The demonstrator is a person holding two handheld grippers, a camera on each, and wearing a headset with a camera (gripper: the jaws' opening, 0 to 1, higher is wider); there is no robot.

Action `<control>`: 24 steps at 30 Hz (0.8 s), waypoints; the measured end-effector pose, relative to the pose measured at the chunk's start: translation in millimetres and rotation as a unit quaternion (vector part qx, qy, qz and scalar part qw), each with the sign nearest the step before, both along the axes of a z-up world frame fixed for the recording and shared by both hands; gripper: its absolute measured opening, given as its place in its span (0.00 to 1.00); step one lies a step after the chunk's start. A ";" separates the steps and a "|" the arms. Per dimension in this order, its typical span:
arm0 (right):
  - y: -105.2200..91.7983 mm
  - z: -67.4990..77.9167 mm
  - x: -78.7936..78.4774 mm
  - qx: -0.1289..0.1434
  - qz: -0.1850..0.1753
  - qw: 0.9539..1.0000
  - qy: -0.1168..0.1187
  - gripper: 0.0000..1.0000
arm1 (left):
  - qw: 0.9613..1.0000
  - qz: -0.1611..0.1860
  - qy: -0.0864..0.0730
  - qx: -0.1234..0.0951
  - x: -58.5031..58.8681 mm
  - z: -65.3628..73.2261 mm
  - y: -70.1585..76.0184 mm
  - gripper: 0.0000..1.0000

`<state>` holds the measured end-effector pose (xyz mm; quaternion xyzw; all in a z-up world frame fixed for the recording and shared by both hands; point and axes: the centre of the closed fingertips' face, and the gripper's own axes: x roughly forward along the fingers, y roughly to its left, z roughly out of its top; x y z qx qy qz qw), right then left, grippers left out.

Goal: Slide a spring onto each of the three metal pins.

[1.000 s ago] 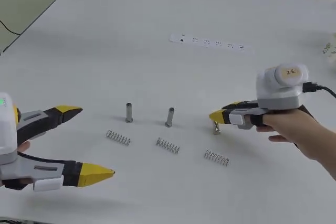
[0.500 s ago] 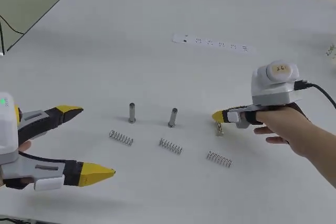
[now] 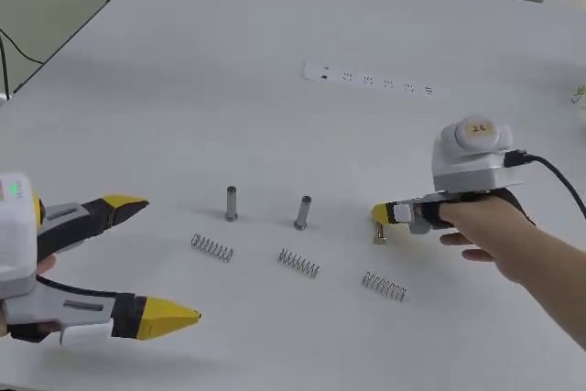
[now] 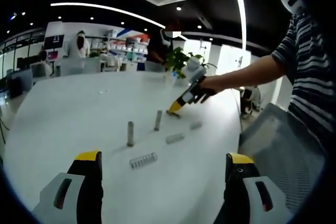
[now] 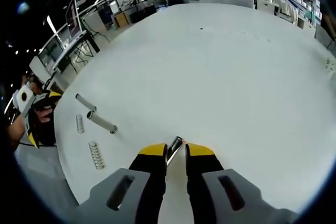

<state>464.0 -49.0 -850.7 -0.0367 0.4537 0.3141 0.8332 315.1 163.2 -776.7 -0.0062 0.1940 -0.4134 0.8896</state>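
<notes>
Two metal pins (image 3: 232, 204) (image 3: 303, 212) stand upright on the white table (image 3: 275, 116), each with a spring (image 3: 211, 246) (image 3: 299, 264) lying in front of it. My right gripper (image 3: 378, 215) is shut on the third pin (image 3: 379, 233), which shows between its yellow tips in the right gripper view (image 5: 174, 143). The third spring (image 3: 384, 286) lies just in front of that pin. My left gripper (image 3: 165, 261) hovers wide open at the near left, holding nothing, well short of the left spring (image 4: 143, 160).
A white power strip (image 3: 375, 81) lies farther back on the table. The table's near edge runs just under my left gripper. People and desks stand in the room beyond the table (image 4: 79, 45).
The head camera has shifted a little. My right gripper has rolled slightly while staying at the third pin. The left gripper stays open in the same place.
</notes>
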 end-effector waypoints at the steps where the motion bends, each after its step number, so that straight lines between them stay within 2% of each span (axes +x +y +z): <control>1: 0.3 0.3 0.2 0.000 0.000 1.000 0.000 0.11 | 1.000 0.000 0.001 0.000 0.2 -1.0 0.2 0.94; 7: 3.6 0.4 2.1 -0.012 0.002 1.000 -0.002 0.10 | 1.000 -0.001 0.001 -0.001 0.4 -0.1 0.2 0.94; 12: 3.2 -3.9 0.5 -0.033 0.015 0.999 -0.005 0.10 | 1.000 0.000 0.000 -0.004 0.2 1.8 0.9 0.94; 20: -0.4 -6.0 4.7 -0.048 0.015 0.999 -0.009 0.08 | 1.000 0.001 0.009 -0.005 -3.7 -2.9 1.8 0.91; 24: -2.6 -7.7 5.5 -0.058 0.016 0.998 -0.011 0.06 | 1.000 0.003 0.007 -0.006 -4.2 -2.7 1.8 0.91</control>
